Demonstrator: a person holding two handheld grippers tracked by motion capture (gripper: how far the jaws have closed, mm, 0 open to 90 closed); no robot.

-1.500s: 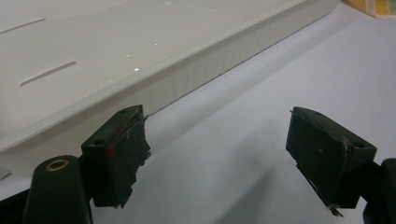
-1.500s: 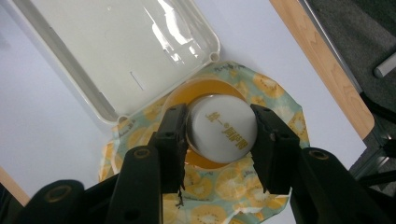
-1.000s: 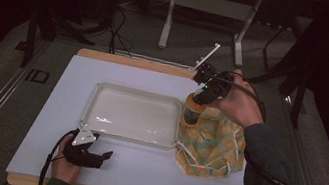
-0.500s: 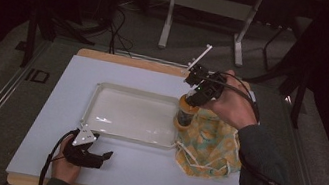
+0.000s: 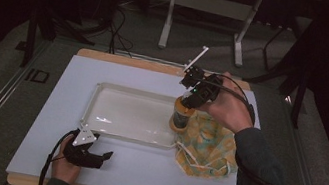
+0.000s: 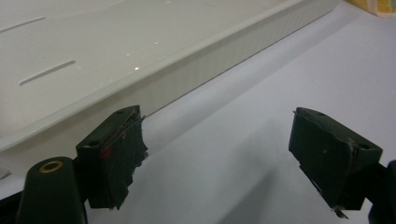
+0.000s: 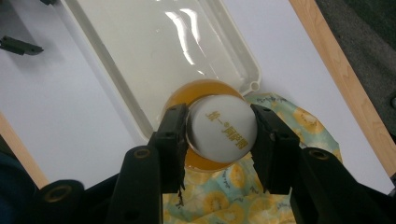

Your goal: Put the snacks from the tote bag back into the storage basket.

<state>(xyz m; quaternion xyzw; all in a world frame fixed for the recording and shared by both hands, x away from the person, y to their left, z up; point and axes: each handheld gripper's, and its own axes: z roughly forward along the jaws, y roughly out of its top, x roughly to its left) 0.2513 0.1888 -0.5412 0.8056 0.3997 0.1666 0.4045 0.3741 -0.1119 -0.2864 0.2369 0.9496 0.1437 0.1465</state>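
Orange bottle (image 7: 219, 130) hangs by its white cap over the tray (image 5: 101, 93) edge beside the patterned bag (image 5: 209, 148), right gripper (image 7: 218, 135) clamped on, left gripper (image 6: 224, 154) wide open, empty, and a slip tips it.

Right tongs (image 7: 219, 135) clamped; left tongs (image 6: 229, 158) gape apart.

Bottle (image 7: 219, 133) seen from straight above in the right gripper view, cap (image 7: 223, 129) hiding the body; cap lettering too blurred to read. Bag (image 7: 224, 196) cut off at 6 o'clock there and covered by the right gripper (image 7: 218, 135). Tray (image 6: 140, 70) cropped at 9 and 12 o'clock in the left gripper view. Left gripper (image 5: 91, 154) too small in the high view to judge the jaws.
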